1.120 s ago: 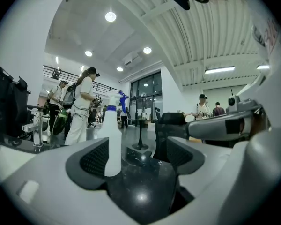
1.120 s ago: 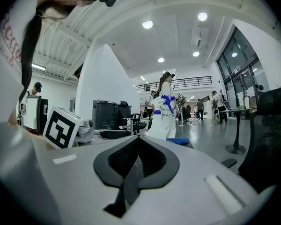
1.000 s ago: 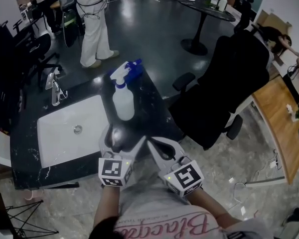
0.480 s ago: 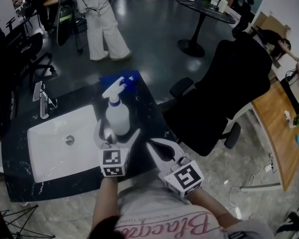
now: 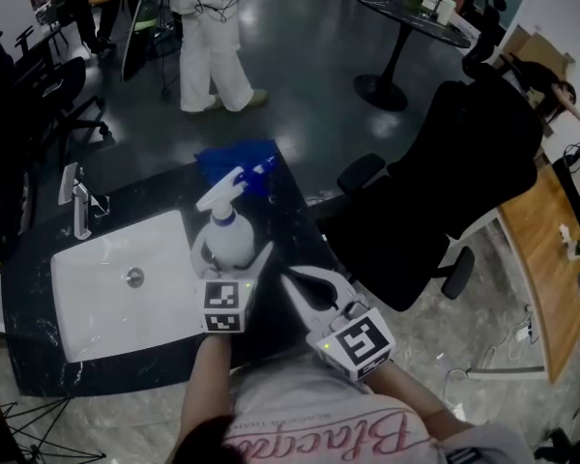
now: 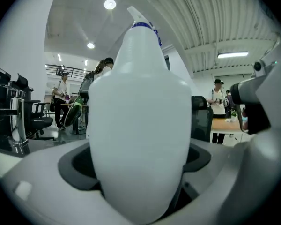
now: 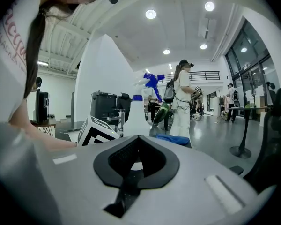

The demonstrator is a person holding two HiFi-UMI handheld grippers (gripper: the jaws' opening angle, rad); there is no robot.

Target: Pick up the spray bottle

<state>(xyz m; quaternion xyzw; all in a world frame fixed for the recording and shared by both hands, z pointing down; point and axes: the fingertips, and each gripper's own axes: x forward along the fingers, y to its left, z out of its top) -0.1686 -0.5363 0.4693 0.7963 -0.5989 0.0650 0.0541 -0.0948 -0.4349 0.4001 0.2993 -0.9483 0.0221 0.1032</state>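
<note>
Beside the sink [image 5: 82,264] on the desk [image 5: 292,222], your white spray bottle [image 5: 227,243], blue-collared, stands upright between the closing jaws of your left tool [image 5: 232,252]; your right tool [image 5: 292,280] sits pinched closed, empty.

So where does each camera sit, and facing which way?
Head view: on the person's head, facing down at sink, left gripper, right gripper, forearms.
Left gripper view: on that gripper, facing the spray bottle between its closing jaws.
Right gripper view: on that gripper, facing past shut jaws; an arm shows.
All share the spray bottle.
</note>
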